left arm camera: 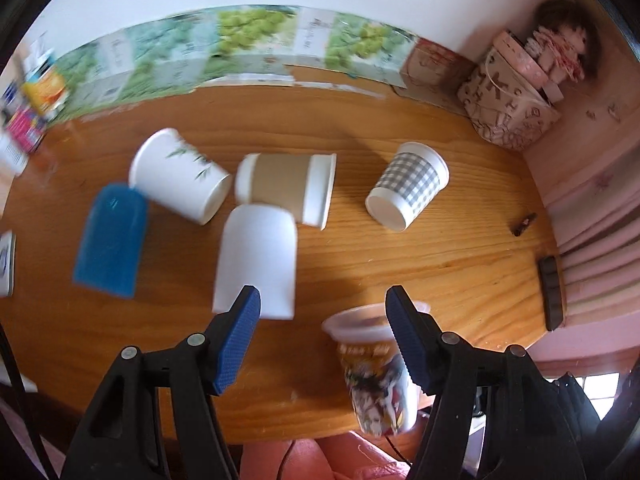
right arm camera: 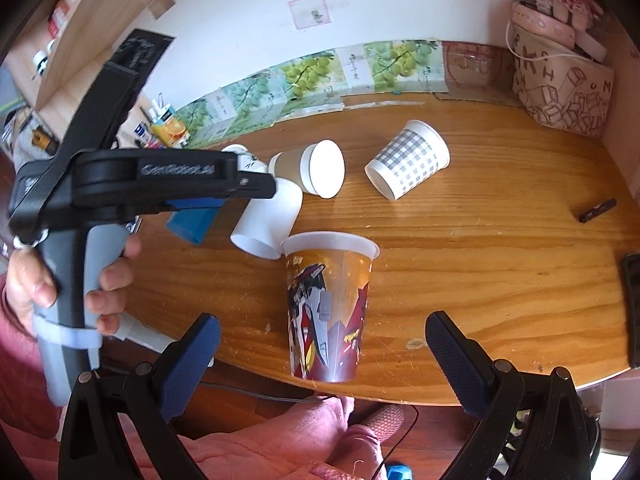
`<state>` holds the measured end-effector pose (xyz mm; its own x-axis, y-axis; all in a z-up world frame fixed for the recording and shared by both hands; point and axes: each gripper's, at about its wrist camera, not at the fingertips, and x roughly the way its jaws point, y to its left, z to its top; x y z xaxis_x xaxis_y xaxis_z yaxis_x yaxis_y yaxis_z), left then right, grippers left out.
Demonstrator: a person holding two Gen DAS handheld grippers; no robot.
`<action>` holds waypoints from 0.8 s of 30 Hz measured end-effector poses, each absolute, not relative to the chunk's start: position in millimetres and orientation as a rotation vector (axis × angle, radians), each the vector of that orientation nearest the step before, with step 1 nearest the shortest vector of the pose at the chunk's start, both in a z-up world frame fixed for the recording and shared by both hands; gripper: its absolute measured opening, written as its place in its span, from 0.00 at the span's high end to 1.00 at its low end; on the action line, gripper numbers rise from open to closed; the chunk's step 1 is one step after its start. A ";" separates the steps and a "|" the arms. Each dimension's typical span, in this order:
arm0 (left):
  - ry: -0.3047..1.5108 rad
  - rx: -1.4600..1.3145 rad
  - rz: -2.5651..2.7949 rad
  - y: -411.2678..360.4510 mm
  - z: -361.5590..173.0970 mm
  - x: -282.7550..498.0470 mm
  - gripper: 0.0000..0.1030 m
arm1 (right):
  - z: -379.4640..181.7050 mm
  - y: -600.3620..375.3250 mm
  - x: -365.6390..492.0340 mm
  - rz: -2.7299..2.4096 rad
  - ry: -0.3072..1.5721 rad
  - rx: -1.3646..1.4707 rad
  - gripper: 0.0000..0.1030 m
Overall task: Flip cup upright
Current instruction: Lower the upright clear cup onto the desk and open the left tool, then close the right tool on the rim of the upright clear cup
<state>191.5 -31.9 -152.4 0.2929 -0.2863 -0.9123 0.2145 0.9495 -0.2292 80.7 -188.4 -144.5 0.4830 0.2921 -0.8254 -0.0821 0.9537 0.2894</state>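
Note:
A printed cup [right arm camera: 328,308] with a robot picture stands upright near the table's front edge; in the left wrist view it [left arm camera: 372,364] sits partly behind the right finger. Several cups lie on their sides: a plain white cup [left arm camera: 258,258], a blue cup [left arm camera: 112,240], a leaf-print cup [left arm camera: 180,176], a brown-sleeved cup [left arm camera: 286,188] and a grey-checked cup [left arm camera: 408,184]. My left gripper [left arm camera: 322,310] is open and empty, above the table between the white cup and the printed cup. My right gripper [right arm camera: 322,344] is open and empty, its fingers either side of the printed cup, nearer the camera.
A patterned bag [left arm camera: 508,108] stands at the back right corner. A dark bar [left arm camera: 552,292] lies at the right edge and a small dark object [left arm camera: 524,224] lies near it. Grape-print boxes [left arm camera: 248,44] line the back wall. The left handheld gripper body [right arm camera: 132,184] fills the right view's left side.

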 end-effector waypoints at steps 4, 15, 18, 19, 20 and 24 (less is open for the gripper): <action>1.197 -0.129 -0.255 -11.0 -152.7 167.2 0.33 | -145.1 -182.8 77.5 0.274 1.043 0.195 0.00; 1.047 -0.184 -0.022 40.3 -148.5 92.6 0.33 | -146.0 -168.0 87.1 0.318 1.001 0.112 0.00; 1.017 -0.189 0.036 49.1 -149.0 81.3 0.33 | -150.6 -165.3 91.9 0.305 0.991 0.100 0.00; 1.015 -0.195 0.047 52.2 -149.9 80.2 0.33 | -152.1 -164.4 92.9 0.303 0.988 0.099 0.00; 1.014 -0.207 0.055 55.6 -149.9 78.6 0.33 | -154.0 -163.0 94.1 0.299 0.986 0.096 0.00; 0.981 -0.260 0.089 67.6 -149.0 73.9 0.33 | -163.1 -158.2 98.9 0.267 0.962 0.088 0.00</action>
<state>73.9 67.6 -149.0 0.5556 -0.0423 -0.8304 -0.1915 0.9653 -0.1773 98.9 -158.2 -163.1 0.5422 0.2634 -0.7979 -0.1852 0.9637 0.1923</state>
